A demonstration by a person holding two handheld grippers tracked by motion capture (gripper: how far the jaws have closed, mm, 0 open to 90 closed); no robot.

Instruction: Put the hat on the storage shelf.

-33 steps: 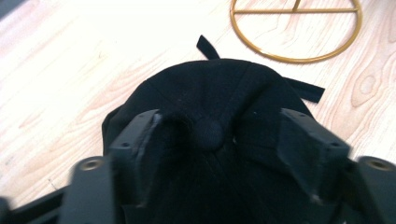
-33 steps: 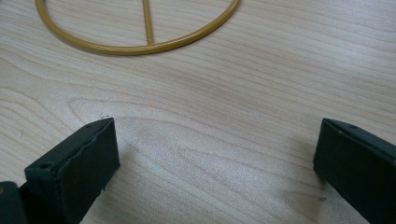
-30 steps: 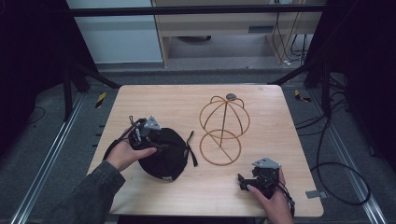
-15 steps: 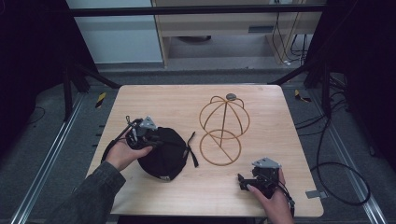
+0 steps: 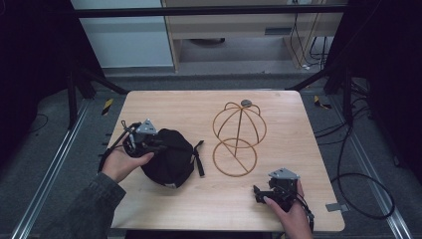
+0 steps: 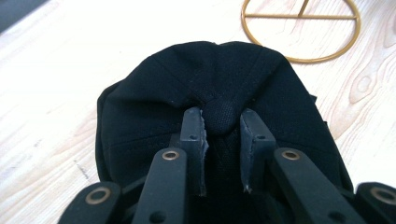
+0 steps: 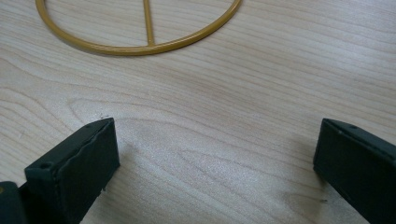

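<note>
Dim surroundings, soft overhead light, sharp close-ups

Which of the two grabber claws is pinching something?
The left gripper. It is shut on the top button of the black fabric cap. The right gripper rests wide open over the bare wooden table, holding nothing.

Gold wire stand (image 5: 238,139) upright on wooden table (image 5: 209,209)
</note>
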